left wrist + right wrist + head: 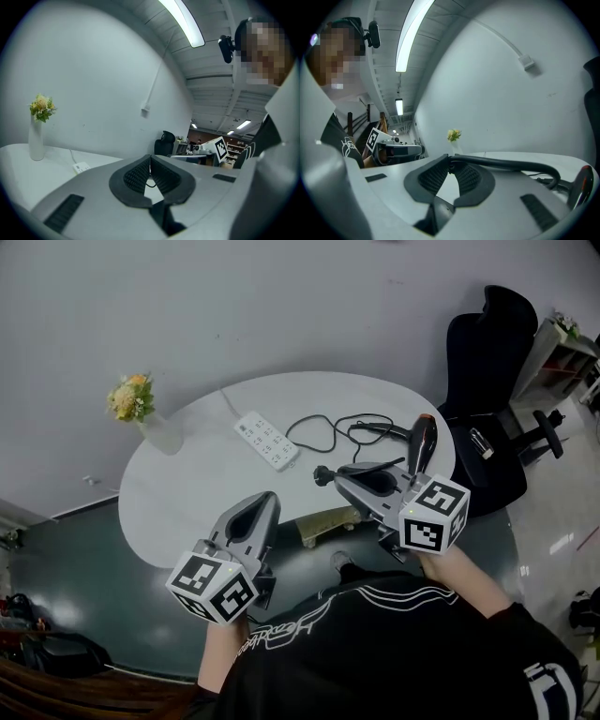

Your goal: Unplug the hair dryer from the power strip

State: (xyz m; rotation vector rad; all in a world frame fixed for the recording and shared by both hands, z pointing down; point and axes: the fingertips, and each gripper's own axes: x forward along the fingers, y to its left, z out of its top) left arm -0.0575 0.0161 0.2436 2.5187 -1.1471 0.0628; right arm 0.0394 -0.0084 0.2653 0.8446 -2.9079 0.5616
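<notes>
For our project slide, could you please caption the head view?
Plug out of the power strip; right gripper jaws closed on the hair dryer cord; left gripper shut, empty.

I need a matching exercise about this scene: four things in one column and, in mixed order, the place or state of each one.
1 vase
2 power strip
3 hair dryer
4 left gripper

a fingers shut, empty
b white, middle of the table
c table's left edge, holds flowers
d black and orange, table's right side

Pairs: 1-c, 2-b, 3-d, 4-a
</notes>
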